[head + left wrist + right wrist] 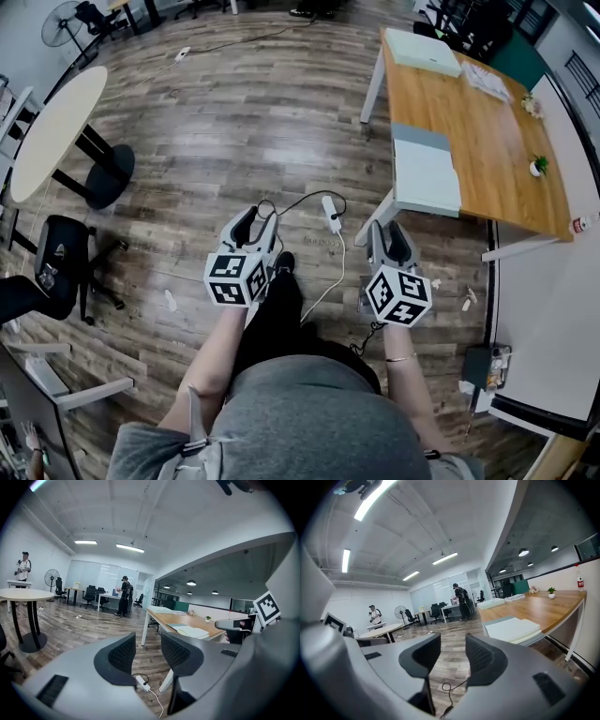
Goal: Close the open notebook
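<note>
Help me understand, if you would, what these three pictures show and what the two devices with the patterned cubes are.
There is no robot here: a person holds a two-fingered gripper in each hand. The head view looks down from a camera on the person's head and shows the left gripper and the right gripper, each carrying a marker cube. The other two views come from cameras riding on the grippers, looking along their fingers. Both pairs of fingers stand apart with nothing between them, so nothing is held. The open notebook lies at the near corner of the wooden table, untouched.
</note>
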A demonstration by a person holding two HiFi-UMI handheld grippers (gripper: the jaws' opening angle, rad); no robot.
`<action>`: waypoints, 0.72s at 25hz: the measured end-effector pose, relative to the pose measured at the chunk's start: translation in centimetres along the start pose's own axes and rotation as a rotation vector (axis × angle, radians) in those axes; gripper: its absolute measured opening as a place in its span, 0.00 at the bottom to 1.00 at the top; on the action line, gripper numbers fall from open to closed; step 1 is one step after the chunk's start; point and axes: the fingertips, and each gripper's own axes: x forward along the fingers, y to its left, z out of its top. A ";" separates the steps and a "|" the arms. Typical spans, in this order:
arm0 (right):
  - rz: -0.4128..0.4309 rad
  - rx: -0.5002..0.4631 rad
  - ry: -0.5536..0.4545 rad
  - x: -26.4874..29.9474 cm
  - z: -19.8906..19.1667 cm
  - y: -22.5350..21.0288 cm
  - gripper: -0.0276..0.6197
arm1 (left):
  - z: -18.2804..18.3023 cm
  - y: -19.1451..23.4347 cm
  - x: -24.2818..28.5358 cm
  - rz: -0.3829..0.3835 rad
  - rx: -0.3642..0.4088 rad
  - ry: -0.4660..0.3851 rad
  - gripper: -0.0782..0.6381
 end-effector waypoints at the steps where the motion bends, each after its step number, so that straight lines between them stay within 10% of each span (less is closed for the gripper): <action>1: -0.001 -0.002 0.000 0.7 0.1 0.0 0.28 | 0.2 0.3 0.7 -0.004 0.002 0.001 0.33; 18: -0.206 -0.001 -0.008 15.5 4.7 -3.6 0.28 | 4.3 7.1 18.6 -0.183 -0.018 0.065 0.33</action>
